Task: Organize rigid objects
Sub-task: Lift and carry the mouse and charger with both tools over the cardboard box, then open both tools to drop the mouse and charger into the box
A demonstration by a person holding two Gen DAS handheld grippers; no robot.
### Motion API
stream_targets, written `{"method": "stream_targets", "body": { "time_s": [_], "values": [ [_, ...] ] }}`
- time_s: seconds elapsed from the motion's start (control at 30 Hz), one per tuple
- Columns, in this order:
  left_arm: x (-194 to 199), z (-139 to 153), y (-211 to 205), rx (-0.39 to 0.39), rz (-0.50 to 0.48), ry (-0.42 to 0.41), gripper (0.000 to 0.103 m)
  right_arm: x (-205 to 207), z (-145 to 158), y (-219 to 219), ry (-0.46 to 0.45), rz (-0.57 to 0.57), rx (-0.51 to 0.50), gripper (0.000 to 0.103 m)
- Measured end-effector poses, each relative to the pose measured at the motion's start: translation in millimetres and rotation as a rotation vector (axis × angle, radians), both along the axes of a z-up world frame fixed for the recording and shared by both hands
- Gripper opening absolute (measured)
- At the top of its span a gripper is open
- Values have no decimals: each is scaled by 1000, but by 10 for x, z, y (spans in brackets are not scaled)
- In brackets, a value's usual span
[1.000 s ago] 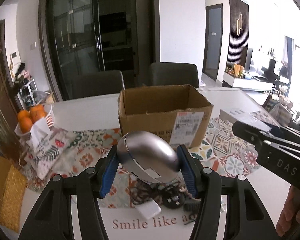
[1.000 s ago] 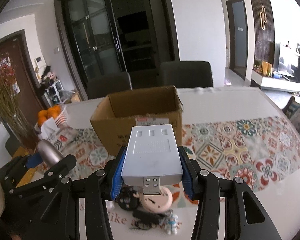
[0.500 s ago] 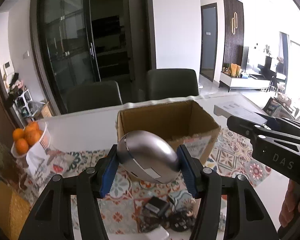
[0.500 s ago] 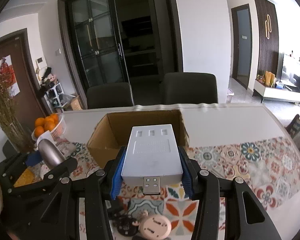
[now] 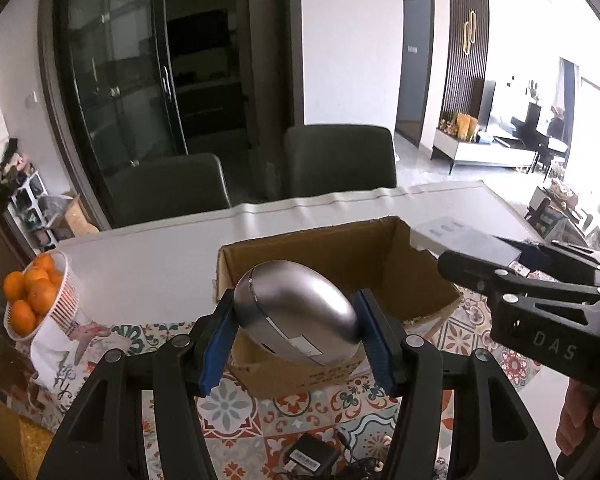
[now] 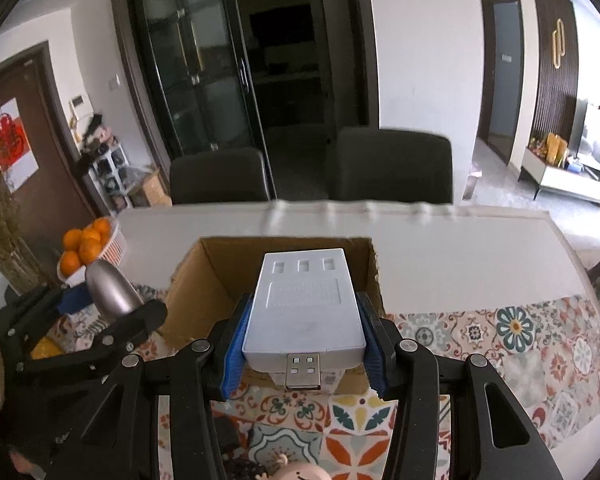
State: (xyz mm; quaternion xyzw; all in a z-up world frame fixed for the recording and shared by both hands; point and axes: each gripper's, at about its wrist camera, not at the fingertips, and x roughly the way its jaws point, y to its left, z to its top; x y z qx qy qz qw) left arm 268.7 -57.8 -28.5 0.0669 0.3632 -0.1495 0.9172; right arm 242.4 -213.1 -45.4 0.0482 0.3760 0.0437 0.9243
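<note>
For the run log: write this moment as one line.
left tongs: shut on mouse | right tongs: shut on charger | both at open box | nothing dropped in yet

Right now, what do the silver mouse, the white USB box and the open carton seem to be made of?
Silver mouse: probably plastic with satin metallic paint; soft highlights.
White USB box: matte moulded plastic; bare metal plug.
Open carton: brown corrugated cardboard; torn rim.

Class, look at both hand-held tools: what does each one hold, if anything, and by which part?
The left tool grips a silver computer mouse across its two long sides. The right tool grips a white USB adapter by its side edges.
</note>
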Motion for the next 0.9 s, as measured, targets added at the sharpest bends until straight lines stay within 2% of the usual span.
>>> {"method": "stream_targets", "body": {
  "time_s": [0.3,0.63,0.8,0.9],
  "values": [
    [446,-243,-67,52,12,121,58,444,-326,-26,165,7,-3,49],
    [746,-594,-146,102,16,266,58,648,-599,30,259,34,-51,49],
    [741,-636,-142,108,35,274,58,705,-678,32,292,48,-53,49],
    [738,-590,-147,128,50,250,67,710,-695,20,296,48,-59,49]
  ]
}}
